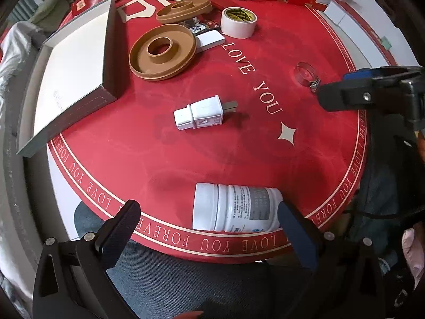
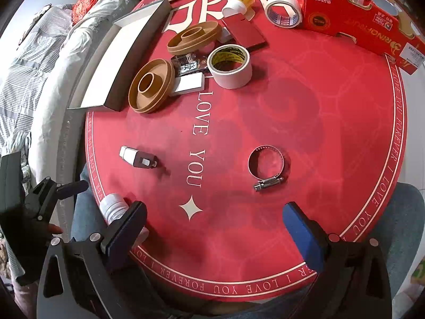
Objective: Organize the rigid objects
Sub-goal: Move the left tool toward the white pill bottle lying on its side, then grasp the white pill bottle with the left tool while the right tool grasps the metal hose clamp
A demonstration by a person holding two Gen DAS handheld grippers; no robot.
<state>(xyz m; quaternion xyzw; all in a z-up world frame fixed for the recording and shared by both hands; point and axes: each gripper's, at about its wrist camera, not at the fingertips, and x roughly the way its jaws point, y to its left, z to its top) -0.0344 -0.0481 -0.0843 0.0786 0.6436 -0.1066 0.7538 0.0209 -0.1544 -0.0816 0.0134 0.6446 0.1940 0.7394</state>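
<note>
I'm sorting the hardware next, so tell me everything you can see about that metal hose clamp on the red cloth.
The hose clamp is a thin, shiny steel band bent into an open ring, with a small screw housing on its near side. It stands on edge, tipped slightly, on the red tablecloth, right of the "LOVE YOU" lettering. Nothing else touches it; the right gripper is open, short of it.

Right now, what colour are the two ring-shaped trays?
Tan brown ring-shaped trays, clearest in the left wrist view.
</note>
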